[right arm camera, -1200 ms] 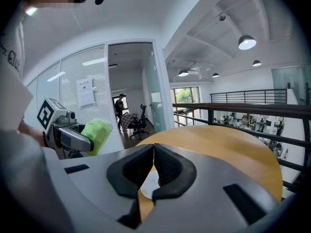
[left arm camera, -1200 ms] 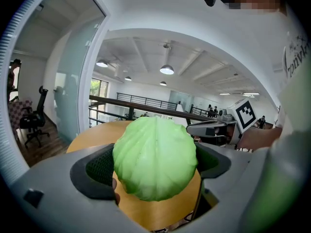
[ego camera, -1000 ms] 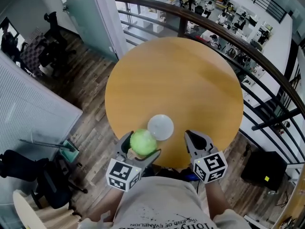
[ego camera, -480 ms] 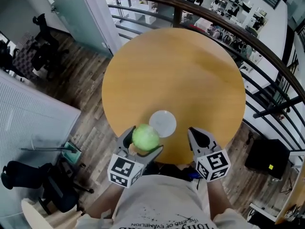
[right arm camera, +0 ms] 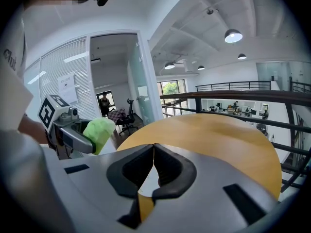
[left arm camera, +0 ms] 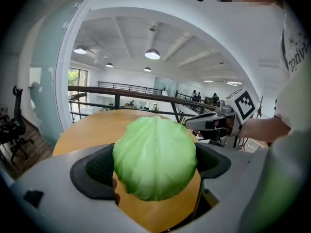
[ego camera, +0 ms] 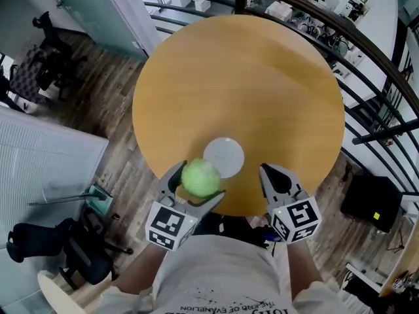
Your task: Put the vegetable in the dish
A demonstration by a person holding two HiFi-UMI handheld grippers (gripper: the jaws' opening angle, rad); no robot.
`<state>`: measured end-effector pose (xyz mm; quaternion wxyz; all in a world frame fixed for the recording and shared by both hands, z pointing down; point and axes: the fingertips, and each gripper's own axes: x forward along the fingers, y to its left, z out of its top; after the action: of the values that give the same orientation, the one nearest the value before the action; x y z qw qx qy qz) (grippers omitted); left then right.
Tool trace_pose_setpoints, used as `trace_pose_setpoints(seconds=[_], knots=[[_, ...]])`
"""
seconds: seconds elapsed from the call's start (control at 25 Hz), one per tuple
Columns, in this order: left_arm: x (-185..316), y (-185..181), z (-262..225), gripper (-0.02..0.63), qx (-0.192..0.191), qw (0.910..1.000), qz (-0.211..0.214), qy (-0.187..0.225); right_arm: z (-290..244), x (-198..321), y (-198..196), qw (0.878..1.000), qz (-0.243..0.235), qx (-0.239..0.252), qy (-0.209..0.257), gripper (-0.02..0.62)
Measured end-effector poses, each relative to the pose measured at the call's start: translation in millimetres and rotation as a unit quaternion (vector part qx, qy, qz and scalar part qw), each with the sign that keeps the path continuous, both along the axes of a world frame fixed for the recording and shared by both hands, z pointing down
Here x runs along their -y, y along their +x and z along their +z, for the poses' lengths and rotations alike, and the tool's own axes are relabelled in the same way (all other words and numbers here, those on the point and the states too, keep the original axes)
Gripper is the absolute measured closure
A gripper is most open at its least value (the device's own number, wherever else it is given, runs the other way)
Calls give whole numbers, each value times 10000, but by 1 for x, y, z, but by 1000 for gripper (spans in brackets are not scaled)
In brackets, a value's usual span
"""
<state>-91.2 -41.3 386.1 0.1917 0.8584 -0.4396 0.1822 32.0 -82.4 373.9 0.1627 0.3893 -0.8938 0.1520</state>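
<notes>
**One cabbage held at the edge of one dish**

There is one round, pale green cabbage head [ego camera: 200, 178], one small round white dish [ego camera: 226, 154], one round wooden desk [ego camera: 242, 77] and two grey two-jaw tools.

The left tool [ego camera: 196, 183] is clamped on the cabbage. In the left gripper view the two dark jaw pads stand wide apart, and the cabbage fills the gap between them, pressed on both sides. The tool is held above the near edge of the desk and angled inward toward the dish.

The right tool [ego camera: 267, 172] has its jaws pressed together with nothing between them. It hangs just right of the dish over the near rim of the desk, and it points forward. Each tool carries a cube with square markers at its rear, close to the person's body.

The dish sits on the desk between the two tools, a little beyond their tips. In the head view the cabbage overlaps the dish's near-left rim, so that part of the dish is hidden. How high the cabbage hangs above the dish cannot be judged. In the left gripper view the cabbage blocks the dish entirely. The marker cubes cover the person's hands, and the light printed shirt is cut off at the bottom of the frame.
</notes>
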Motion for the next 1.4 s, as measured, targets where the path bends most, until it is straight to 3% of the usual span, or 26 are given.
trace_pose_setpoints(seconds=[0.56,1.4], knots=[[43,28,36,114,231,9991,225,-284,38,36,19,9995,-11,80,-319,571],[73,39,82,114,536,9961,452,-534,74,55,28,9980,74,194,-591,571]])
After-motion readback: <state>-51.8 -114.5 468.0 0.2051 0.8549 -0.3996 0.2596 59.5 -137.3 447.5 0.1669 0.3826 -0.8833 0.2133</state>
